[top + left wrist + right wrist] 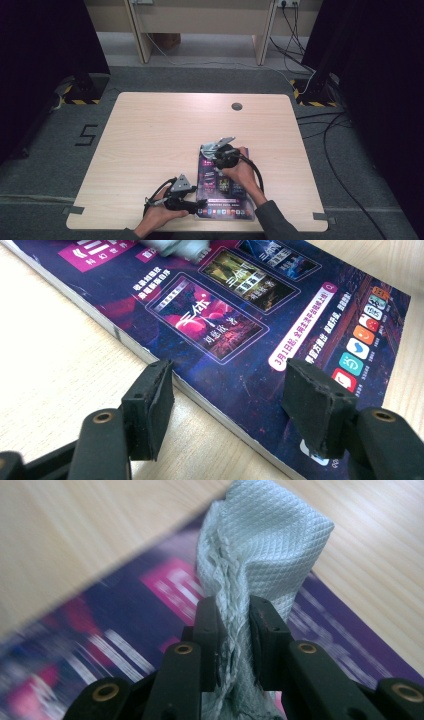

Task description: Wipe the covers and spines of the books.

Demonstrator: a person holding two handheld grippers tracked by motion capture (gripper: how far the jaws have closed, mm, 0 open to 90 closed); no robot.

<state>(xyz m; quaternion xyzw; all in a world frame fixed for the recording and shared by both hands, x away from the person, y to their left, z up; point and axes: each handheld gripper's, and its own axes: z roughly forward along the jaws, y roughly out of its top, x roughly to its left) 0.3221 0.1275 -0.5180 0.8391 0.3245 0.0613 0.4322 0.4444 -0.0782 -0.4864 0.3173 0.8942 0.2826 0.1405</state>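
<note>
A thin book with a purple cover [226, 204] lies flat near the table's front edge, right of centre. My right gripper [235, 630] is shut on a bunched pale green cloth [265, 540], whose free end rests on the far end of the cover [125, 625]. In the high view this gripper [214, 151] sits over the book's far left corner. My left gripper [230, 400] stands open at the book's near left edge [200, 204]. One pad [147, 405] is over the table and the other pad [317, 410] over the cover [225, 315]. The cloth [175, 247] shows at the top.
The light wooden table [165, 130] has a round cable hole [237, 106] near its far edge. Beyond it stands a desk frame [200, 25]. Cables [330, 135] trail over the grey floor on the right. The book lies close to the table's front edge.
</note>
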